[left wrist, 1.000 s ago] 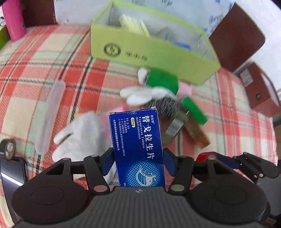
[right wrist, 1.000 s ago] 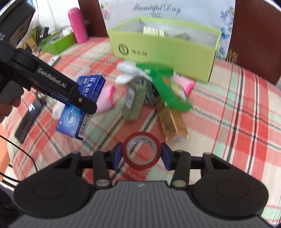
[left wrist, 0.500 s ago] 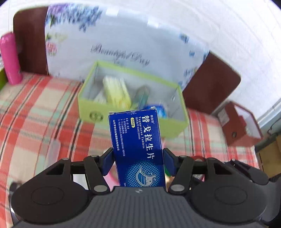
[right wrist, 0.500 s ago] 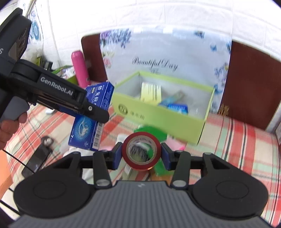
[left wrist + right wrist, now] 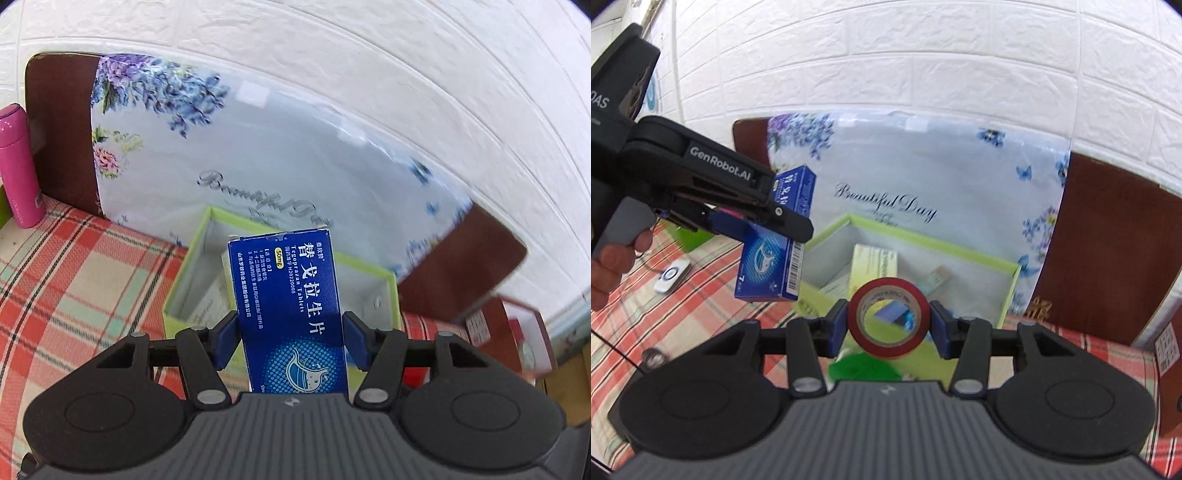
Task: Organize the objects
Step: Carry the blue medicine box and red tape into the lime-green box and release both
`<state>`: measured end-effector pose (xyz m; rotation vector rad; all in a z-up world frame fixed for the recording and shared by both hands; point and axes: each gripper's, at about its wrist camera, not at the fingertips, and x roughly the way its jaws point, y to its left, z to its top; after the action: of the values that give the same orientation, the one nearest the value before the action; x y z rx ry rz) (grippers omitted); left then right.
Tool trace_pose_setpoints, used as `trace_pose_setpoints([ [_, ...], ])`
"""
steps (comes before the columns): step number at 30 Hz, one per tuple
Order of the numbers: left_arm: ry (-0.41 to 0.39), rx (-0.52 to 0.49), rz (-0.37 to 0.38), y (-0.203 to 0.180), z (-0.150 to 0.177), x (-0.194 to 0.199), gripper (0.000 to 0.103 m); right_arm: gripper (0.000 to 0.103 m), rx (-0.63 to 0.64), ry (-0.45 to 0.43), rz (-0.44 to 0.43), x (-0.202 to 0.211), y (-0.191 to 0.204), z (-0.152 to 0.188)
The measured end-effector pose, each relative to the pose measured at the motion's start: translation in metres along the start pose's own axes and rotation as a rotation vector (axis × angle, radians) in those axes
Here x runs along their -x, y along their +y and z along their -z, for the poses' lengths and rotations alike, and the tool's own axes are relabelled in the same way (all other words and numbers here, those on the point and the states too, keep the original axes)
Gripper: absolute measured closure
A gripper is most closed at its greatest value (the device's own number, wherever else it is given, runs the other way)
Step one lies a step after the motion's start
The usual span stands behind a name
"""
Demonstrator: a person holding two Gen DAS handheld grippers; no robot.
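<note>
The left hand-held gripper [image 5: 290, 339] clamps an upright blue tablet box [image 5: 288, 310] by its narrow sides. The right hand-held gripper [image 5: 889, 325] pinches a red tape roll [image 5: 889, 319] across its rim. Just ahead of and below both sits the open green box [image 5: 960, 254] on the plaid-covered counter [image 5: 74, 266], likely their destination.

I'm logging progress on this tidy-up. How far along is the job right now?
Partly done. The green box already holds a yellow-white carton and a small blue pack. In hand: the left tool grips a blue tablet box, and the right tool grips a red tape roll, both above the box, not yet released. Left: drop both in; a green item lies outside.
</note>
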<state>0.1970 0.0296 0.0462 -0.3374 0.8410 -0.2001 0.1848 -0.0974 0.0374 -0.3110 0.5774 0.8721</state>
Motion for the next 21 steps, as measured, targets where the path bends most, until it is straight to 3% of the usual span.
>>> trace_pose_setpoints([
  [14, 0.059, 0.058, -0.062, 0.022, -0.035, -0.087, 0.041, 0.057, -0.030, 0.065, 0.030, -0.090, -0.037, -0.015],
  [15, 0.054, 0.052, -0.067, 0.023, -0.035, -0.091, 0.041, 0.058, -0.032, 0.069, 0.033, -0.097, -0.039, -0.016],
  [16, 0.053, 0.039, -0.068, 0.024, -0.034, -0.096, 0.034, 0.057, -0.032, 0.072, 0.035, -0.104, -0.041, -0.016],
  [17, 0.065, 0.025, -0.071, 0.024, -0.032, -0.100, 0.023, 0.045, -0.030, 0.071, 0.040, -0.111, -0.042, -0.015],
  [19, 0.091, 0.014, -0.078, 0.027, -0.027, -0.104, 0.022, 0.021, -0.018, 0.096, 0.053, -0.126, -0.041, -0.012],
  [21, 0.101, 0.029, -0.066, 0.033, -0.018, -0.102, 0.022, 0.021, 0.001, 0.111, 0.052, -0.131, -0.038, -0.006],
])
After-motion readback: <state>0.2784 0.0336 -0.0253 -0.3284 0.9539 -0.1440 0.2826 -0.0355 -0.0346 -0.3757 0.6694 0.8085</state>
